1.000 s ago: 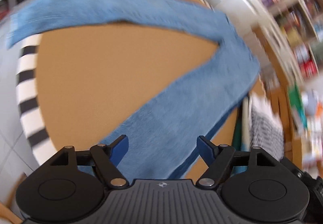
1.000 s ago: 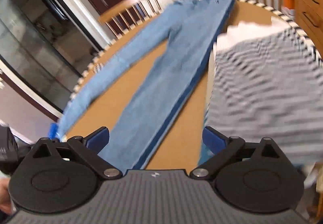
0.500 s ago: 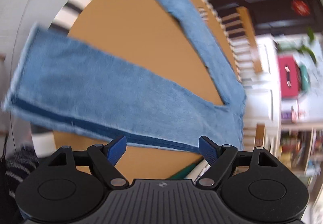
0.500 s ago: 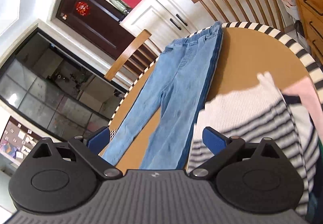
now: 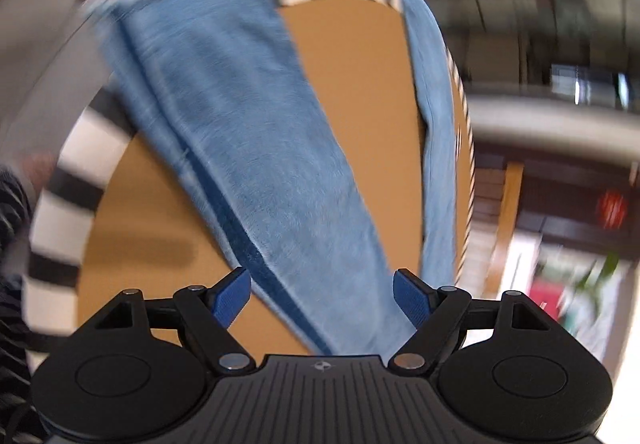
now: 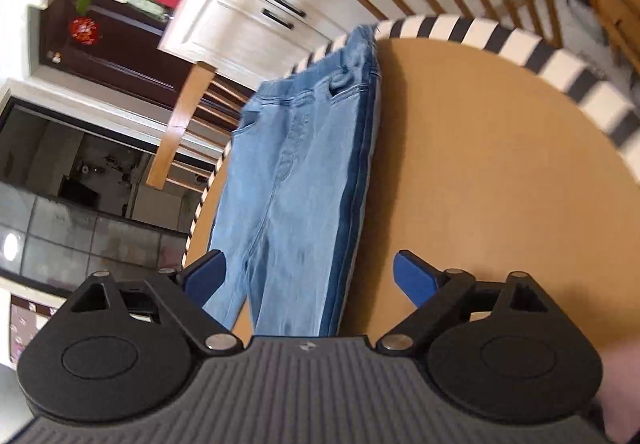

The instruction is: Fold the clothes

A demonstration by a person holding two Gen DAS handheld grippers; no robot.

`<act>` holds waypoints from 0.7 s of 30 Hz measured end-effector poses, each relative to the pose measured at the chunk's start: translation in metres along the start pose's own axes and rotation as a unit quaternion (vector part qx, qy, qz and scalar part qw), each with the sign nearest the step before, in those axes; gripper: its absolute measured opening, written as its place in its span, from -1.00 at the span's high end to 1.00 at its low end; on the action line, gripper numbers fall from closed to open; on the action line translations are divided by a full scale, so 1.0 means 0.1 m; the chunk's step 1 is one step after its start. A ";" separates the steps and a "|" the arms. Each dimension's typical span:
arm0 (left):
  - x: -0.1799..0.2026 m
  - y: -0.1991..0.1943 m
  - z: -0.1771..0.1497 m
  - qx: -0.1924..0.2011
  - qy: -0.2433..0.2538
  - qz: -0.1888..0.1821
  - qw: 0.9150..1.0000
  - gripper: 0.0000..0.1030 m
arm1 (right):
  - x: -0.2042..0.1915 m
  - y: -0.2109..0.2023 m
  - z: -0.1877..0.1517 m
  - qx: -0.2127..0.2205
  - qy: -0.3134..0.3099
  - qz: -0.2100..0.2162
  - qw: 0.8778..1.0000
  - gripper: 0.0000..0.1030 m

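Left gripper (image 5: 322,294) spread wide, gripping nothing — jeans (image 5: 256,147) lying just ahead, one leg running away between the fingers across the table (image 5: 360,91). Right gripper (image 6: 308,278) closing, pads still apart and empty — jeans (image 6: 304,163) ahead-left, waistband farthest, at the striped rim; chair (image 6: 180,123) beyond.

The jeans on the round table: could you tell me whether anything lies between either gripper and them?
Nothing visible does. The jeans lie spread on the table, directly ahead of the left gripper and the right gripper. The right's fingers are closing, with nothing gripped.
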State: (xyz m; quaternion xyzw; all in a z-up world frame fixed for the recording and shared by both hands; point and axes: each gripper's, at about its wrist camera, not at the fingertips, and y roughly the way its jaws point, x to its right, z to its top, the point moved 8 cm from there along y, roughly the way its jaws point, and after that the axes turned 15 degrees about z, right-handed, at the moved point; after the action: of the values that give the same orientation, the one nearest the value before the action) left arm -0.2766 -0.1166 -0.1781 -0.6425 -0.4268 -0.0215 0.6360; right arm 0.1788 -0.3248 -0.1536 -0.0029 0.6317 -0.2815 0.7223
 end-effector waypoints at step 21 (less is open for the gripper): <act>-0.37 0.05 -0.03 0.186 -0.047 -0.003 0.981 -0.20 | 0.33 0.65 0.27 -0.051 0.044 0.035 0.997 -0.69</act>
State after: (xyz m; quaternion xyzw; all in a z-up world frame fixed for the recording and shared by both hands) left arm -0.2961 -0.1379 -0.2026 -0.5119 -0.4546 0.0868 0.7238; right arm 0.2310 -0.2932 -0.2017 -0.0050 0.6758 -0.2236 0.7023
